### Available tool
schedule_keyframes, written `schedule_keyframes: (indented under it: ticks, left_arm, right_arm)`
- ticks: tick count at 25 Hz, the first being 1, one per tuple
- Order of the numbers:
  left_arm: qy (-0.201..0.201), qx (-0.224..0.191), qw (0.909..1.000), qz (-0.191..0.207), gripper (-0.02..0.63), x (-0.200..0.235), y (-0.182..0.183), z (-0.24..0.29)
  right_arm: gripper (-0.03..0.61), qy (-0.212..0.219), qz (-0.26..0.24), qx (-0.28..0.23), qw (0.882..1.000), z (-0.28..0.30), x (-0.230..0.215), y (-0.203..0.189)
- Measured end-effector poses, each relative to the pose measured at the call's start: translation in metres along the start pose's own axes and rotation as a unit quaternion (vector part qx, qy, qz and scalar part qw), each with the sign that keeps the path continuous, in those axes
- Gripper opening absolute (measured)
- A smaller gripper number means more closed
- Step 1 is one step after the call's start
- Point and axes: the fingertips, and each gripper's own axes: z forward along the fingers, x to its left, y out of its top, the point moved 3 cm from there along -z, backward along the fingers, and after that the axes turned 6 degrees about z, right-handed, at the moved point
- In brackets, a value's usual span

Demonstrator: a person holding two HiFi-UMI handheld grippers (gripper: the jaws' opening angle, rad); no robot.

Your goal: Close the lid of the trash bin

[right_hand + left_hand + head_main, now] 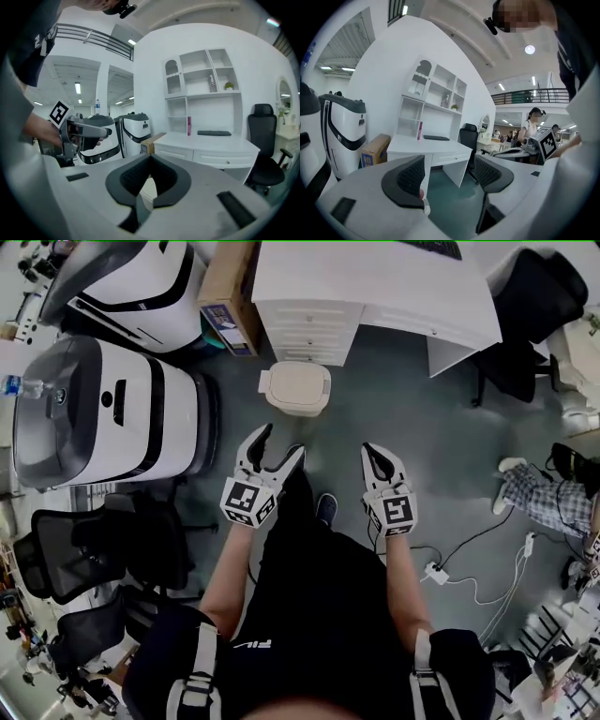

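Trash bin (295, 388) sat on the floor against the white desk (375, 287), ahead of me, and its lid looked flat down. I held the left gripper (278, 446) spread and empty, the right gripper (378, 457) pinched closed on nothing. Both were well short of the bin, probably idling.

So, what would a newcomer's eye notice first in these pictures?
Probably the two grippers in the head view's middle: the left gripper with jaws apart, the right gripper with jaws together. Ahead of them a cream trash bin stands on the floor before a white desk, a large white machine at left.
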Motion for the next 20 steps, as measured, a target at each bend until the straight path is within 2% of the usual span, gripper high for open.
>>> schedule_keyframes:
  ticks: [9, 14, 20]
  left_arm:
    - [0.032, -0.030, 0.9984, 0.037, 0.339, -0.036, 0.035, -0.069]
    - [0.047, -0.041, 0.9972, 0.041, 0.339, -0.061, 0.051, -0.090]
    - [0.047, -0.051, 0.9968, 0.040, 0.339, -0.077, 0.062, -0.116]
  right_arm:
    - [0.006, 0.012, -0.013, -0.031, 0.999, -0.051, 0.021, 0.017]
    - [0.006, 0.019, -0.007, -0.043, 0.999, -0.073, 0.024, 0.025]
    - [0.005, 0.020, -0.013, -0.044, 0.999, -0.089, 0.042, 0.029]
